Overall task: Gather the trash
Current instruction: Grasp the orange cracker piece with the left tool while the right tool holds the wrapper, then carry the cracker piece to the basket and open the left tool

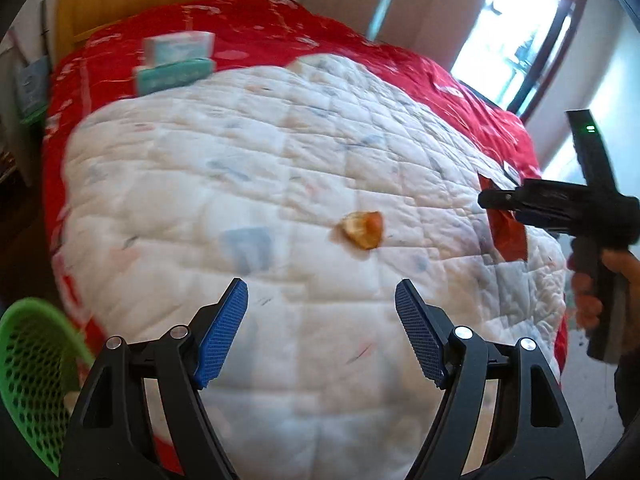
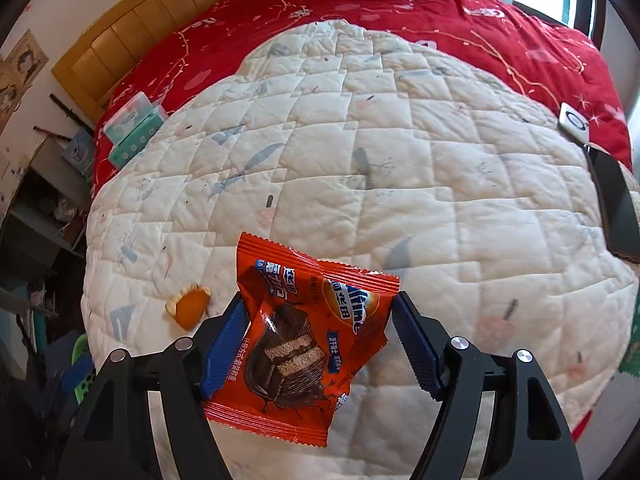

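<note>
Trash here means an orange snack wrapper (image 2: 312,336) clamped between the right gripper (image 2: 320,340) pads above the white quilt (image 2: 400,184), and a peel scrap (image 1: 362,229) lying on open quilt ahead of the left gripper (image 1: 320,328), whose jaws stand released and empty. The wrapper's long axis runs diagonally, top edge upper-left. A green basket (image 1: 32,376) is cut off at the left edge. The left view is motion-blurred.

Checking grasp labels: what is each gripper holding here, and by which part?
Right gripper holds the orange snack wrapper across its middle, pads on its two side edges. Left gripper is open and holds nothing.
</note>
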The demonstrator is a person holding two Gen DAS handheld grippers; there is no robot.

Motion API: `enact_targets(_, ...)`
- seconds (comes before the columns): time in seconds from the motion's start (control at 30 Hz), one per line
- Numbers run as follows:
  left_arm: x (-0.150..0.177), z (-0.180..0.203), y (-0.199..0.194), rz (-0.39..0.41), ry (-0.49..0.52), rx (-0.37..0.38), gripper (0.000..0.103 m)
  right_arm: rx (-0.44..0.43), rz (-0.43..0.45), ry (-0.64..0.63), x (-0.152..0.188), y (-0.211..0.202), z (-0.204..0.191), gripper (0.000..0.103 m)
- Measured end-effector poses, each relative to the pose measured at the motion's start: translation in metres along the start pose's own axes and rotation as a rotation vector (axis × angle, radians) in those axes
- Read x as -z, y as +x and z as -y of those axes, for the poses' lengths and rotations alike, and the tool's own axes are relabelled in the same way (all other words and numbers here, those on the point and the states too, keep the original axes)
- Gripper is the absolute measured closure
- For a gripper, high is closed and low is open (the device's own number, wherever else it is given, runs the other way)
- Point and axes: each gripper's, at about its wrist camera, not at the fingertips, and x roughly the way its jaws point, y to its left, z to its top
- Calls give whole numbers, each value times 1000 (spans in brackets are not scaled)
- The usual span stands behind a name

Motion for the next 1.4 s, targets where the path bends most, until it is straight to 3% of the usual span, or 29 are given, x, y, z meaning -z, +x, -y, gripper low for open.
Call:
enact_targets(0.33, -31, 29, 66, -78, 58, 23, 29, -28, 19, -52, 20, -18, 15, 33)
enact_targets(0.47, -36, 37, 86, -102, 93, -17, 31, -31, 25, -67, 27, -21, 17, 33)
enact_targets(0.67, -39, 38, 106, -129, 104, -43, 40, -35, 27, -78, 33, -21, 18, 33)
enact_targets(0.77, -40, 36, 110, -122, 97, -67, 52, -40, 26, -80, 36, -21, 18, 33)
enact_targets(0.8, -39, 36, 110, -118, 98, -71, 61, -40, 26, -82, 37, -22, 17, 33)
enact_targets(0.83, -39, 36, 109, -116, 99, -71, 67, -39, 27, -83, 38, -22, 17, 33)
enact_targets(1.0, -35, 32, 90, -79, 75, -54, 74, -39, 35, -98, 46, -27, 10, 33)
enact_targets(1.23, -19, 13, 25, 8, 7, -34, 75, -80, 45, -136, 62, -40, -19, 33)
enact_targets(1.4, -2, -10, -28, 79, -33, -70, 75, -130, 46, -188, 77, -50, -52, 33)
